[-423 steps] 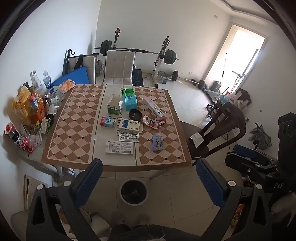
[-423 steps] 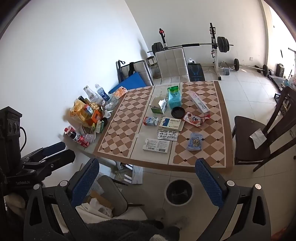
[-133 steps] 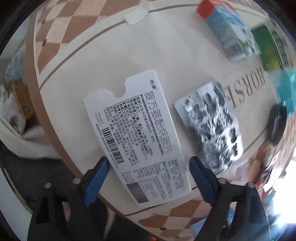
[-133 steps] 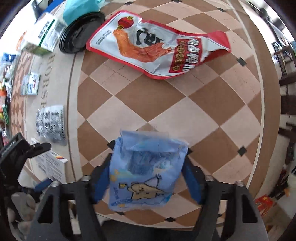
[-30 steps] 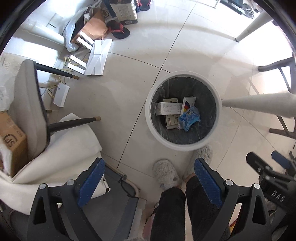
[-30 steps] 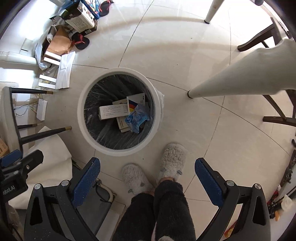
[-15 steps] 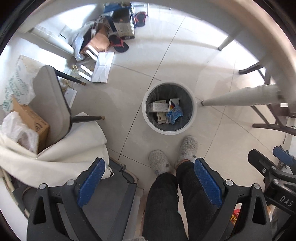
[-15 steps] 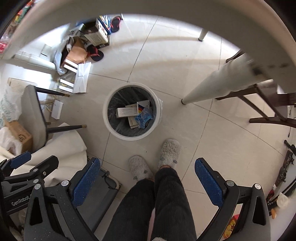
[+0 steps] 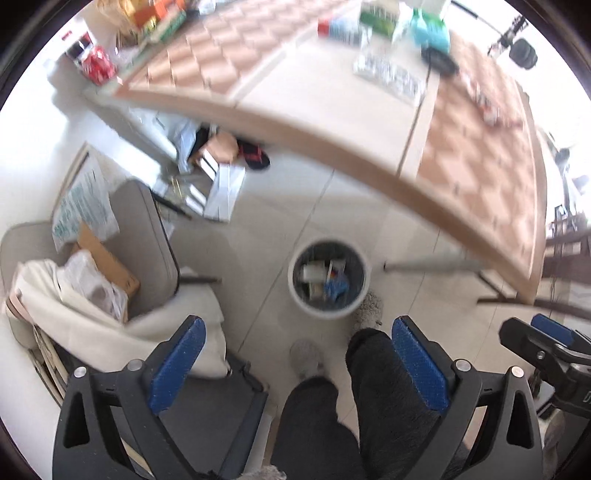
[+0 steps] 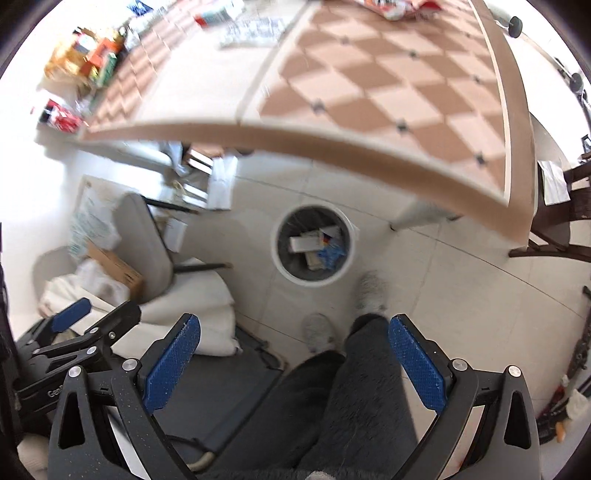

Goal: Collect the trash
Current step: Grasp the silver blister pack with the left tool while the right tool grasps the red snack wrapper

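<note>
A white trash bin [image 9: 308,306] stands on the floor below the table edge, with a white box and a blue packet inside; it also shows in the right wrist view [image 10: 282,269]. My left gripper [image 9: 295,363] is open and empty, high above the floor. My right gripper [image 10: 293,363] is open and empty too. On the checkered table [image 9: 472,158] lie a blister pack [image 9: 388,75], a teal bag [image 9: 430,29], a black lid [image 9: 439,64], small boxes [image 9: 340,27] and a red wrapper [image 10: 391,7]. The image is blurred.
The person's legs and slippers [image 9: 362,365] stand beside the bin. A grey chair with a box and cloth [image 9: 92,273] is at left. Snacks and cans [image 9: 96,62] crowd the table's left edge. A dark chair [image 10: 565,221] is at right.
Both grippers have risen and tilted up from the bin; the tabletop has come into view at the top. The bin looks smaller. Both grippers stay open.
</note>
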`<state>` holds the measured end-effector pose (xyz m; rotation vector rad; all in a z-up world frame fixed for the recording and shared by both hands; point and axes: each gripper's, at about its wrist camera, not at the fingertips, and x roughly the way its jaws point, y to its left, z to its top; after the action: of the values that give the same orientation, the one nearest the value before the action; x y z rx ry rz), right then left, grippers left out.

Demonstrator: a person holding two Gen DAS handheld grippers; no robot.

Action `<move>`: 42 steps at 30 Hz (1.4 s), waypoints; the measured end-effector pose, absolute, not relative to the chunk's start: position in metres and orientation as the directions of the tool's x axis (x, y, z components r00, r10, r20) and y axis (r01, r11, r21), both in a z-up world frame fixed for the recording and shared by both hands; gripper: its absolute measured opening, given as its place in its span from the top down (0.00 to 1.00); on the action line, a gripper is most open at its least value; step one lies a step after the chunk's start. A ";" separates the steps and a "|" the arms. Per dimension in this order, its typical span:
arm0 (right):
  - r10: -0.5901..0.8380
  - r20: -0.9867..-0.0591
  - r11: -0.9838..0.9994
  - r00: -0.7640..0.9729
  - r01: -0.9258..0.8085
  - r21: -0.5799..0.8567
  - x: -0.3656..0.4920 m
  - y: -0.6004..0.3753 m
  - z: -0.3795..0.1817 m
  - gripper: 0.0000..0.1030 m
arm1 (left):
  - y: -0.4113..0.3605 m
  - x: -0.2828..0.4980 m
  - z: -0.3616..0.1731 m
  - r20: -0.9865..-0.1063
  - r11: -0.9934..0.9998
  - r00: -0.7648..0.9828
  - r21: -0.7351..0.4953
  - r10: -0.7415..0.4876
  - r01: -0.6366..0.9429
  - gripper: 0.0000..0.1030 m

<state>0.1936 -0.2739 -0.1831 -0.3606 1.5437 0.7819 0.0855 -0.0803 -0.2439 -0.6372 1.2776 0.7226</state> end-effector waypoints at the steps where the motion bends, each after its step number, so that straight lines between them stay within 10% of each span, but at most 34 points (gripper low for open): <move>1: 0.233 -0.962 0.714 -0.143 -0.646 0.268 0.202 -0.269 -0.174 0.00 | -0.073 0.095 -0.237 -0.980 0.619 0.137 -0.021 0.142 -0.785 0.00; 12: 0.164 -0.986 0.682 -0.015 -0.721 0.124 0.400 -0.175 -0.134 0.00 | 0.035 0.240 -0.243 -0.978 0.362 0.207 -0.205 -0.034 -0.909 0.00; 22: -0.023 -0.998 0.574 -0.051 -0.818 0.029 0.529 -0.089 -0.214 0.00 | 0.110 0.338 -0.320 -0.962 0.076 0.199 -0.216 -0.189 -0.973 0.09; 33: -0.120 -0.987 0.448 -0.104 -0.893 0.039 0.544 -0.042 -0.274 0.01 | 0.095 0.392 -0.326 -0.997 0.408 0.006 -0.038 -0.078 -0.912 0.31; 42: -0.026 -1.000 0.513 -0.008 -0.859 -0.006 0.547 -0.059 -0.260 0.42 | 0.078 0.385 -0.314 -1.000 0.471 0.005 -0.019 -0.030 -0.882 0.50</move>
<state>0.5468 -0.0585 -0.2601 -0.8215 1.4367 0.7914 0.3847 0.0781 -0.3143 -0.8654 1.4134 0.8180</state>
